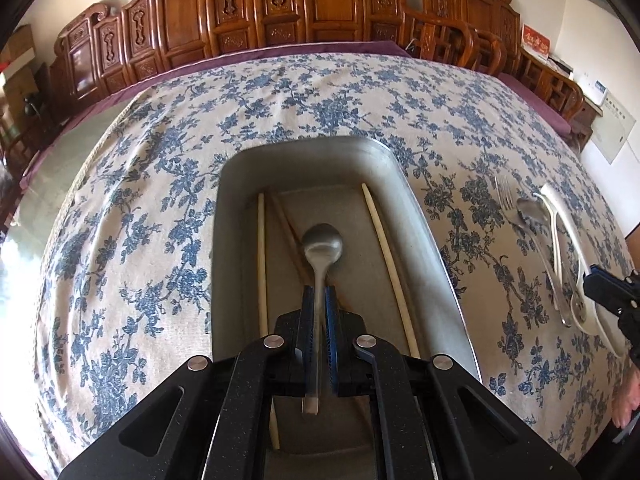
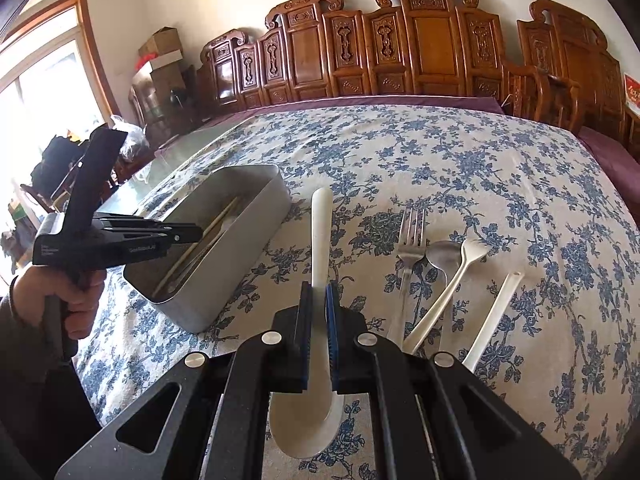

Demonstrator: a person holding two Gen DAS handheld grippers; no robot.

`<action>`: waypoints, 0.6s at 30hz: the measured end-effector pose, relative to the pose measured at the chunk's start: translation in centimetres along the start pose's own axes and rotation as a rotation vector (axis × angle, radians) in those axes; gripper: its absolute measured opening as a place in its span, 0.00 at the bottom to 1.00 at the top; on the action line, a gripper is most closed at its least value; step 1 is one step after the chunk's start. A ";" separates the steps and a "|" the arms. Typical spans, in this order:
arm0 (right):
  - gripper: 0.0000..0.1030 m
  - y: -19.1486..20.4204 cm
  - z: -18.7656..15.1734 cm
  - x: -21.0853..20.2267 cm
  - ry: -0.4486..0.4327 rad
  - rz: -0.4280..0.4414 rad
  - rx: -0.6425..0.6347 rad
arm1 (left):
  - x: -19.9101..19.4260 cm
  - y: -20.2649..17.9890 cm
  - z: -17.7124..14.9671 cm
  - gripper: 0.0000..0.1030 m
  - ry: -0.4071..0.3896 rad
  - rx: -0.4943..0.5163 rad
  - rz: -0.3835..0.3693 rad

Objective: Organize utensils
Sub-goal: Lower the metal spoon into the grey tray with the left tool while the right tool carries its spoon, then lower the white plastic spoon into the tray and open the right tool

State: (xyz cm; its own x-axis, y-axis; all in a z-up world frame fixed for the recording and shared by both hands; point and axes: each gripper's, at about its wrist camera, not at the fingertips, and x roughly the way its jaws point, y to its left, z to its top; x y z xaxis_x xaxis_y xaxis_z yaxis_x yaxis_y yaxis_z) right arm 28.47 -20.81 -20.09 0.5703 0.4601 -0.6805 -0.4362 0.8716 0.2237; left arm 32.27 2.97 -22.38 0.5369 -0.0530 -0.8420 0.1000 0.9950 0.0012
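Left tool (image 1: 319,312) grips metal spoon (image 1: 322,245) | right tool (image 2: 319,312) grips white ladle (image 2: 316,360)

Blue-flowered tablecloth (image 1: 320,96) — carved wooden chairs (image 2: 420,48) behind, cardboard boxes (image 2: 160,52).

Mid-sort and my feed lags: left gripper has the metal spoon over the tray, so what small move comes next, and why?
Probably lower a little and open the left gripper. It is shut on the steel spoon, whose bowl hangs inside the grey rectangular metal tray, above the pale wooden chopsticks lying there. Meanwhile the right gripper is shut on the white plastic ladle-spoon.
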 end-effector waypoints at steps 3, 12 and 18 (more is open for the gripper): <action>0.08 0.4 0.3 -0.1 0.003 0.003 0.008 | -1.0 0.5 0.2 0.05 -0.023 -0.010 -0.012; 0.08 3.9 3.7 0.3 -0.012 0.048 0.018 | -3.9 2.3 0.6 0.05 -0.089 -0.035 -0.045; 0.08 7.0 6.4 2.3 -0.008 0.083 0.023 | -5.1 4.2 0.5 0.05 -0.113 -0.053 -0.045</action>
State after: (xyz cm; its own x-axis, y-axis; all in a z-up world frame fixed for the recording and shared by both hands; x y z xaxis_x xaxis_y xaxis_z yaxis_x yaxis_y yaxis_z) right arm 31.19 -12.61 -15.59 0.5388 0.5318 -0.6534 -0.4657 0.8343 0.2950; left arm 30.37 7.37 -17.77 0.6241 -0.1042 -0.7743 0.0832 0.9943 -0.0668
